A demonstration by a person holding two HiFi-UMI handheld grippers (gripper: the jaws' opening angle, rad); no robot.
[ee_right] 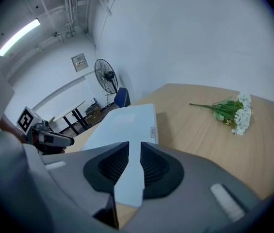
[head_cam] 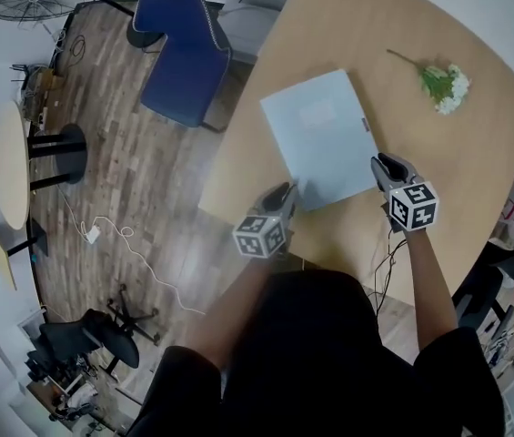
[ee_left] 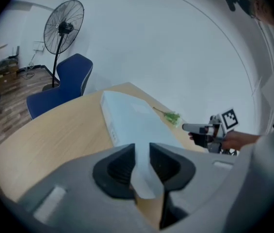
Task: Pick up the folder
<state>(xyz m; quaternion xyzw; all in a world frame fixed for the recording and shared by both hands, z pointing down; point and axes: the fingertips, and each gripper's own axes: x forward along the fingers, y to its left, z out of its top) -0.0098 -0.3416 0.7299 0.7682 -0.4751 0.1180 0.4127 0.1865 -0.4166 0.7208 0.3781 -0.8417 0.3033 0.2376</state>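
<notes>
Pale blue folder point(head_cam: 325, 135) lies flat on the wooden table point(head_cam: 475, 162), flowers point(head_cam: 444, 86) well apart at the far side. Left gripper point(head_cam: 284, 192) sits at the folder's near left corner, right gripper point(head_cam: 386, 164) at its near right corner. Both: jaws a narrow slit apart, folder corner showing in the gap, not clamped.

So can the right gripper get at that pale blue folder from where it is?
Probably yes: the right gripper sits at a near corner of the folder, jaws slightly apart, nothing in between.
</notes>
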